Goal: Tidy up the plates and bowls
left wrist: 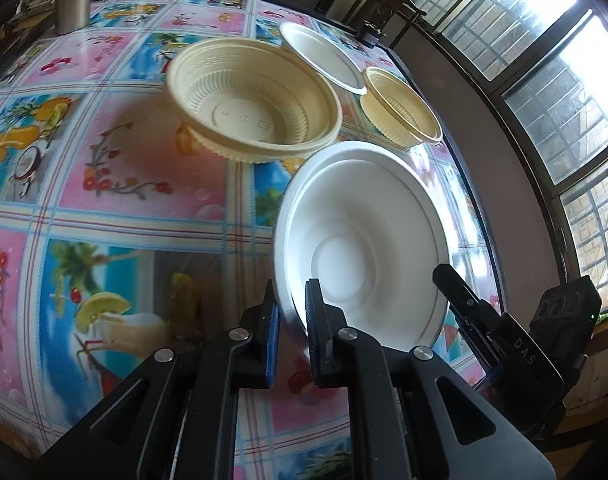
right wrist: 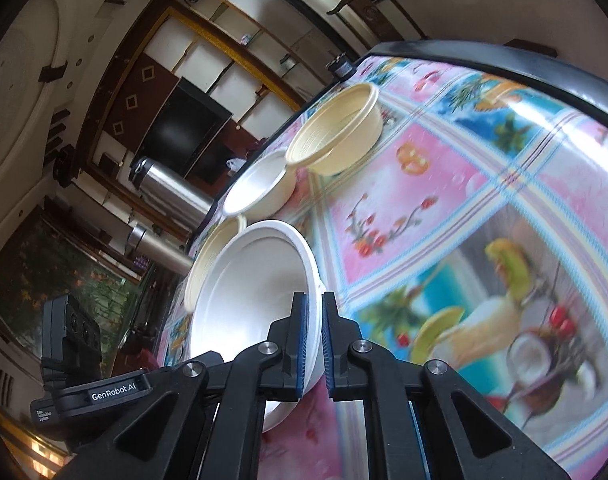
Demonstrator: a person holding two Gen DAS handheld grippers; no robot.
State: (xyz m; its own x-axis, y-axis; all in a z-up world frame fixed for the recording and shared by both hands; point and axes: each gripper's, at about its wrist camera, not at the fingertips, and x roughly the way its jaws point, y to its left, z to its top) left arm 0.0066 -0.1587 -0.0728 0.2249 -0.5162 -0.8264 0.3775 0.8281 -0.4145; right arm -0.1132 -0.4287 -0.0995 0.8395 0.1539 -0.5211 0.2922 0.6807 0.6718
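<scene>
A white bowl (left wrist: 364,236) is held tilted above the table by both grippers. My left gripper (left wrist: 292,312) is shut on its near rim. My right gripper (right wrist: 313,320) is shut on the opposite rim of the same white bowl (right wrist: 248,292) and shows at the right of the left wrist view (left wrist: 464,304). A large cream ribbed bowl (left wrist: 256,100) sits on the table beyond. A second white bowl (left wrist: 324,56) and a smaller cream bowl (left wrist: 402,106) sit further back. The right wrist view shows that cream bowl (right wrist: 336,132) and the other white bowl (right wrist: 260,184).
The table has a glossy pink and blue fruit-print cloth (left wrist: 104,184) with a dark edge (right wrist: 504,56). Steel flasks (right wrist: 172,192) stand at the table's far side. Windows (left wrist: 544,80) run along the right of the table.
</scene>
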